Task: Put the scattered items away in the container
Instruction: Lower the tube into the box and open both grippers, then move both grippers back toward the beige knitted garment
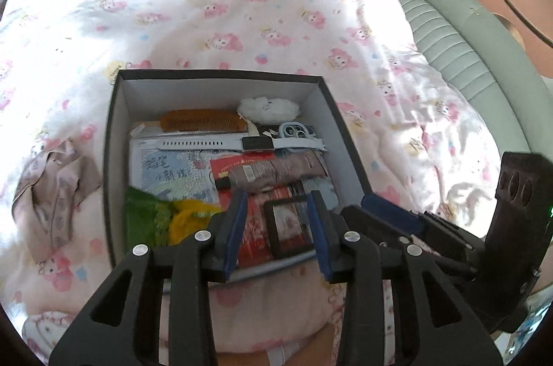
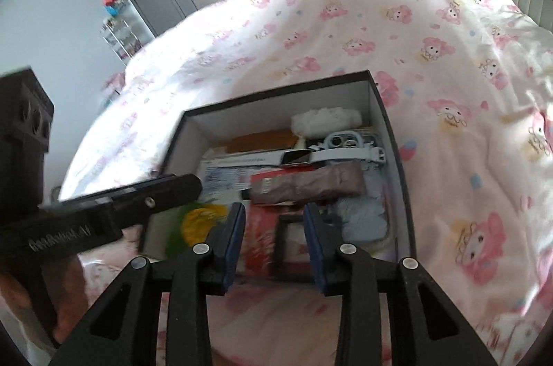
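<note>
Cardboard box (image 1: 221, 79) — dark outside, pale inside — sits on the soft printed quilt (image 1: 207, 3), packed with a ribbed wooden comb (image 1: 202, 120), fluffy white plush (image 1: 269, 108) and crinkled tube (image 1: 276, 170). Left gripper (image 1: 276, 227) and right gripper (image 2: 273, 238) hang above, jaws spread, empty.

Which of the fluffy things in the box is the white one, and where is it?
The white fluffy toy in the box's far corner, beyond the watch. The other fluffy things, green and yellow, lie at the near left.
</note>
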A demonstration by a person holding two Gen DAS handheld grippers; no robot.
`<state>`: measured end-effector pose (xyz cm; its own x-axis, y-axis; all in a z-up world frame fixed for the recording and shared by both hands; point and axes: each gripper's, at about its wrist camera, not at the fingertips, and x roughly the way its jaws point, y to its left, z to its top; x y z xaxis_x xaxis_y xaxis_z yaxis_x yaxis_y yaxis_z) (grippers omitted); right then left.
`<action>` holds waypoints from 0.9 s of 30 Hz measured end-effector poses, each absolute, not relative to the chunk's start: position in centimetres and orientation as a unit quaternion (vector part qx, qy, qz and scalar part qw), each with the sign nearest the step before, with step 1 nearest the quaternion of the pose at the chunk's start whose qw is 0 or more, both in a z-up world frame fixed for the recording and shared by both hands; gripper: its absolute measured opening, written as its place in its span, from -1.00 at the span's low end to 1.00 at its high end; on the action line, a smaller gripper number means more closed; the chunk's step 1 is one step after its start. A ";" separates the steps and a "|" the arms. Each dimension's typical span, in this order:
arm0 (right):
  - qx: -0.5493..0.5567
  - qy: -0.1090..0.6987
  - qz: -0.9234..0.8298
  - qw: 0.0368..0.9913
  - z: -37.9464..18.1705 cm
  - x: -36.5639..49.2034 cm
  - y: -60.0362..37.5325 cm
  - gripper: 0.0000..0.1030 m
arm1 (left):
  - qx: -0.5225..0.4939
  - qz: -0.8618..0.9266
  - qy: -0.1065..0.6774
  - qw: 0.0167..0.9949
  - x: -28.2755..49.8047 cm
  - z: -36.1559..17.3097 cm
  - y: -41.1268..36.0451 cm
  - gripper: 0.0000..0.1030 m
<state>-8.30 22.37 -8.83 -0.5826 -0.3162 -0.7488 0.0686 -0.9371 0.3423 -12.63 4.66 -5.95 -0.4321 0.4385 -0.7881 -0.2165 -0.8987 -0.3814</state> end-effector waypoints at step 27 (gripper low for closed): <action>0.419 -0.060 -0.881 0.211 -3.5 -1.6 9.1 -0.24 | -0.446 0.874 -0.152 0.116 -1.2 -2.7 -7.8 -0.26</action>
